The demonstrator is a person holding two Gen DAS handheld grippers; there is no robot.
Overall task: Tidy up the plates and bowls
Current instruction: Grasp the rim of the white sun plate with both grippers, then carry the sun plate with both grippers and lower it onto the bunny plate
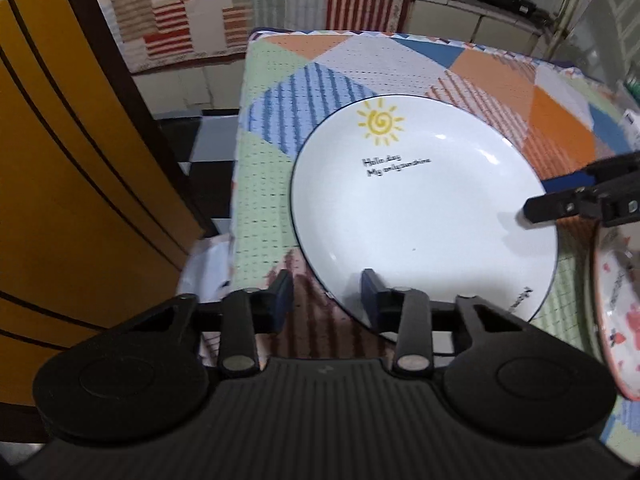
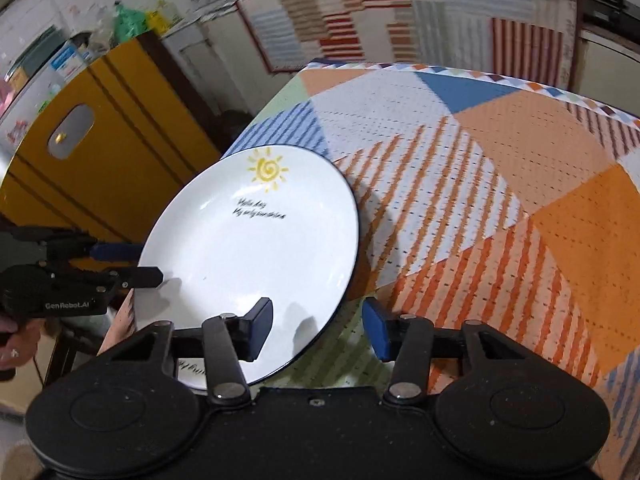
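A white plate (image 1: 420,216) with a yellow sun and black script lies on the patchwork tablecloth (image 1: 360,64). My left gripper (image 1: 326,300) is open, its jaws straddling the plate's near rim. My right gripper (image 2: 318,326) is open, its jaws straddling the plate's (image 2: 256,256) right rim. The right gripper's fingers (image 1: 560,204) reach over the plate from the right in the left wrist view. The left gripper (image 2: 148,264) shows at the plate's left edge in the right wrist view. A bowl with red patterns (image 1: 620,312) sits at the right.
A yellow cabinet (image 1: 60,180) stands left of the table, close to its edge. A striped patchwork cloth (image 2: 380,16) hangs behind. The tablecloth (image 2: 500,200) stretches to the right of the plate.
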